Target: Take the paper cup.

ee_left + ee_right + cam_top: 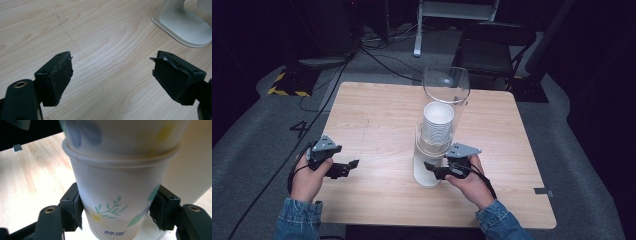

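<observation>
A clear tube dispenser (445, 92) on a white stand (426, 172) holds a stack of white paper cups (437, 124) near the table's middle. The lowest paper cup (117, 195), printed with flowers and leaves, hangs below the stack. My right gripper (116, 211) is shut on that cup, both pads pressing its sides; in the high view the right gripper (438, 169) sits at the stand's foot. My left gripper (348, 167) rests low over the table at the left, and the left gripper (112, 77) stands open with bare wood between its pads.
The wooden table (377, 115) has free surface to the left and behind the dispenser. The stand's white base (185, 27) lies to the upper right in the left gripper view. A dark chair (494, 47) and floor cables (382, 57) sit beyond the table.
</observation>
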`<state>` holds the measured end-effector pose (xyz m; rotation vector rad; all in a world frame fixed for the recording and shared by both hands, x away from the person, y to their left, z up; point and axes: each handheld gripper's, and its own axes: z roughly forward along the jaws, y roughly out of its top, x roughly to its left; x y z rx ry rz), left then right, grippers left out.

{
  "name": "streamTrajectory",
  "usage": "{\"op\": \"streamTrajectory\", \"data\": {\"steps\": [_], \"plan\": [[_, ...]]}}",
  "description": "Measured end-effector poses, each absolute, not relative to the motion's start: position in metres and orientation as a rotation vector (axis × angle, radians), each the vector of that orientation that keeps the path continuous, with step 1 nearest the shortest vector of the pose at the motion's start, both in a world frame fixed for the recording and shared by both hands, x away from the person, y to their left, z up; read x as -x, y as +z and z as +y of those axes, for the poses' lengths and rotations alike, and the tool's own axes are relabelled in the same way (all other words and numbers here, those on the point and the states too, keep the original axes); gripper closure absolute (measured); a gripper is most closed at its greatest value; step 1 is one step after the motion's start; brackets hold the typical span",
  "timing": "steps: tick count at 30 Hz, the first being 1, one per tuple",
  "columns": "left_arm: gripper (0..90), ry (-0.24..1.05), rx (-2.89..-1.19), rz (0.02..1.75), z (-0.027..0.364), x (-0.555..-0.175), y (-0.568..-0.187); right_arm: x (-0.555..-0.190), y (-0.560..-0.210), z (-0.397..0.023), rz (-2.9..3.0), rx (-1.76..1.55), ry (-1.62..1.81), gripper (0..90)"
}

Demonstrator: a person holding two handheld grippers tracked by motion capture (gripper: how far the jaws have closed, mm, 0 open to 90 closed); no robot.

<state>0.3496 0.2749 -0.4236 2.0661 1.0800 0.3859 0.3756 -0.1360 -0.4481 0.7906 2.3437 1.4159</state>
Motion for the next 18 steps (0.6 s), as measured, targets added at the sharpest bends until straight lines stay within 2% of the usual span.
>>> {"op": "streamTrajectory", "data": {"steps": [18], "plan": [[16.0, 0.374, -2.074, 1.077, 0.2722, -0.3519, -0.4240, -0.3703, -0.4540, -0.1416, 2.404, -0.778, 1.337, 33.9]]}}
